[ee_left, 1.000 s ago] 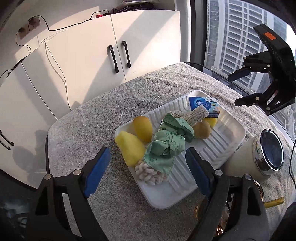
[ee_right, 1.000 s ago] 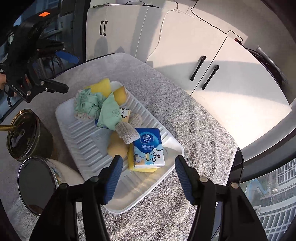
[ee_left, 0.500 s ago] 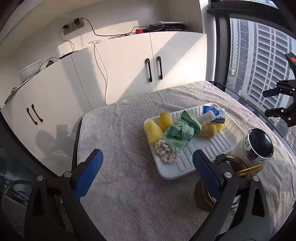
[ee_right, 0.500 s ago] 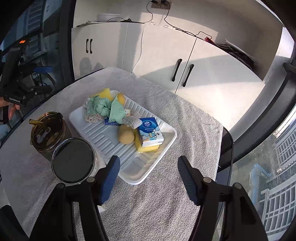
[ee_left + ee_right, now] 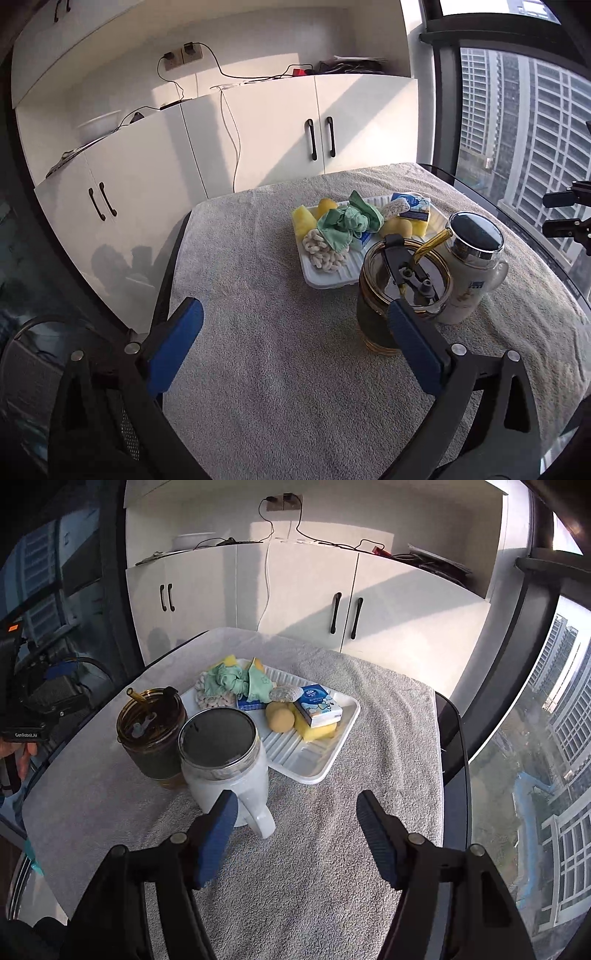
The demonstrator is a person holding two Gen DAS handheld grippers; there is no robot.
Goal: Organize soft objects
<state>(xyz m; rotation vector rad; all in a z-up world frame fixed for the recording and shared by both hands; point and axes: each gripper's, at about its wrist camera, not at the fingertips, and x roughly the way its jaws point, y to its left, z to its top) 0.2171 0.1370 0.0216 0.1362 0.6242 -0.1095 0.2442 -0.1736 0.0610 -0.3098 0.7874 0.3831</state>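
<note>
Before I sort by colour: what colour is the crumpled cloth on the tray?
Mint green cloth; clearest in the left wrist view.

white cabinets [image 5: 258, 136], window [image 5: 517, 122], perhaps high-rises

High-rise flat: white cupboards [image 5: 258, 140], towel-covered table [image 5: 266, 295], tower-block windows [image 5: 517, 122].

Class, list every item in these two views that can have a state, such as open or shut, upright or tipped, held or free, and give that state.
Left gripper: jaws opening, nothing between them.
Right gripper: jaws opening, nothing between them.
Amber cup: upright, lid on, straw in.
White mug: upright, lidded.
Tray: flat on the towel, loaded.
Green cloth: crumpled, free.
Tissue pack: resting on a yellow sponge.
Cabinet doors: shut.
</note>
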